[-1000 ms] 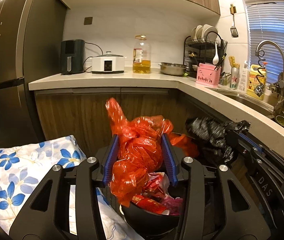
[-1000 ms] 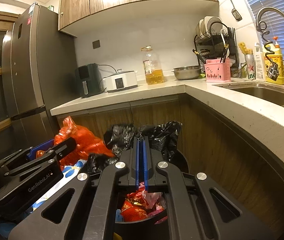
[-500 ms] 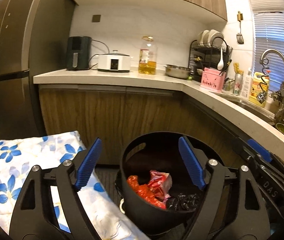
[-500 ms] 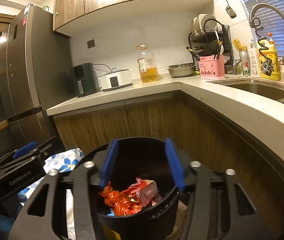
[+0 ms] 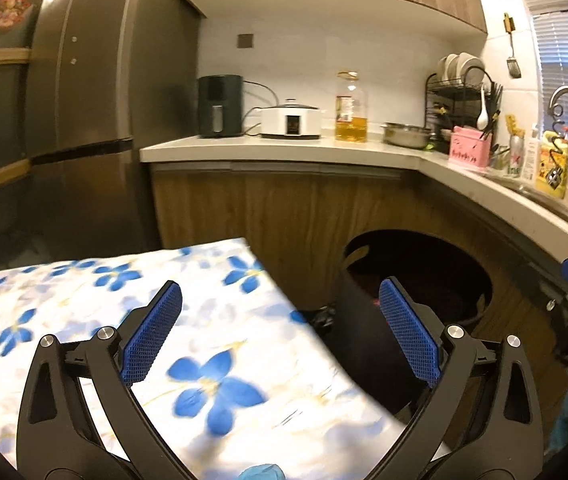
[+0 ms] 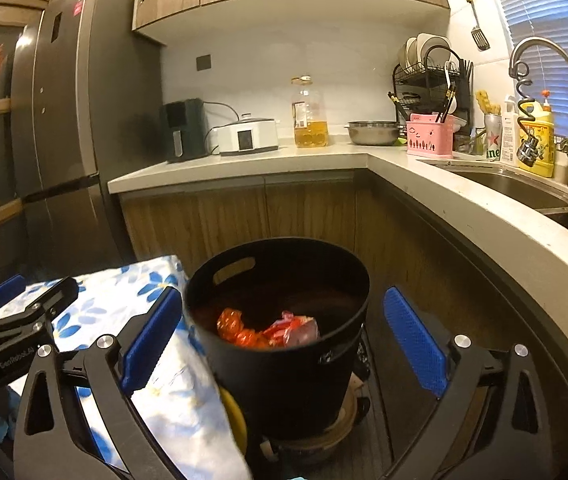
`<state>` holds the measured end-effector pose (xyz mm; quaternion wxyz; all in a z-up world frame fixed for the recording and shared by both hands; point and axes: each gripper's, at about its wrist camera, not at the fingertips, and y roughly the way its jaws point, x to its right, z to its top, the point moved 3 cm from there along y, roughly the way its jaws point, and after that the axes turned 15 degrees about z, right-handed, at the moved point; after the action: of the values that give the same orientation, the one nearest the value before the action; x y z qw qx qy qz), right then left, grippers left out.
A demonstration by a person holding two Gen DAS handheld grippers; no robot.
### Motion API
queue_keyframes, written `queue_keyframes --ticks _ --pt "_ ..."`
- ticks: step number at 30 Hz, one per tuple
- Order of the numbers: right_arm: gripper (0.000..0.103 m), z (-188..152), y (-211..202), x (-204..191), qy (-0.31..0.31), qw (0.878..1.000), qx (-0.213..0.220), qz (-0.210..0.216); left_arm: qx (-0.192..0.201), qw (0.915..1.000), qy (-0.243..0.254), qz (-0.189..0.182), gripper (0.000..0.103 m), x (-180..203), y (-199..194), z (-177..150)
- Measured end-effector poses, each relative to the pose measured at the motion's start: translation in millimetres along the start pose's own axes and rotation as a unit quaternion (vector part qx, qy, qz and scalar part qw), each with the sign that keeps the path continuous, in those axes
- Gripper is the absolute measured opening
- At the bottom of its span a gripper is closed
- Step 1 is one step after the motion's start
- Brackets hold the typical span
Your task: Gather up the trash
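- Left wrist view: left gripper (image 5: 279,334) stood wide, its jaws having just been opening, with nothing between the blue pads (image 5: 151,334); only the flowered cloth (image 5: 95,292) showed through the gap.
- Black bin (image 5: 364,344) lay to the right of this claw and slightly farther off, partly behind its right finger, its dark mouth facing up; the trash inside was barely visible from here.
- The claw pointed forward and somewhat downward over the cloth, toward the wooden cabinet fronts (image 5: 284,208), so the bin sat off its line, not ahead of it.
- Right wrist view: right gripper (image 6: 284,332) was spread as wide as it goes, jaws having just been opening, and held nothing; the bin stood in the gap, touching neither pad.
- The bin (image 6: 284,372) sat upright directly ahead and close, handle slot on its far-left wall; red and pink trash (image 6: 267,328) lay loose at its bottom.
- The right claw was judged the nearer and better lined up, tilted gently down at the rim; the left gripper's body (image 6: 15,320) appeared at the left edge over the cloth.
- No loose trash showed outside the bin in either view.
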<state>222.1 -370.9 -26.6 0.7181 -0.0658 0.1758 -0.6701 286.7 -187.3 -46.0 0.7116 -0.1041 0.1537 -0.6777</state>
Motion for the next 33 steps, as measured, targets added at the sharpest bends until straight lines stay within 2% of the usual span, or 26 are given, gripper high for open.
queue_keyframes --ticks 8,22,33 --pt "0.097 -11.8 -34.5 -43.2 -0.011 0.999 -0.035 0.001 -0.009 0.9998 -0.008 0.012 0.097 -41.8 -49.2 -16.1" --pt "0.097 -23.0 -108.8 -98.8 -0.032 0.999 -0.014 -0.008 0.002 0.9995 -0.029 0.013 0.097 -93.4 -123.6 -38.1" --pt "0.097 -34.5 -144.5 -133.5 -0.046 0.999 -0.005 -0.003 0.010 0.9988 -0.043 0.022 0.097 -126.8 -170.0 -55.8"
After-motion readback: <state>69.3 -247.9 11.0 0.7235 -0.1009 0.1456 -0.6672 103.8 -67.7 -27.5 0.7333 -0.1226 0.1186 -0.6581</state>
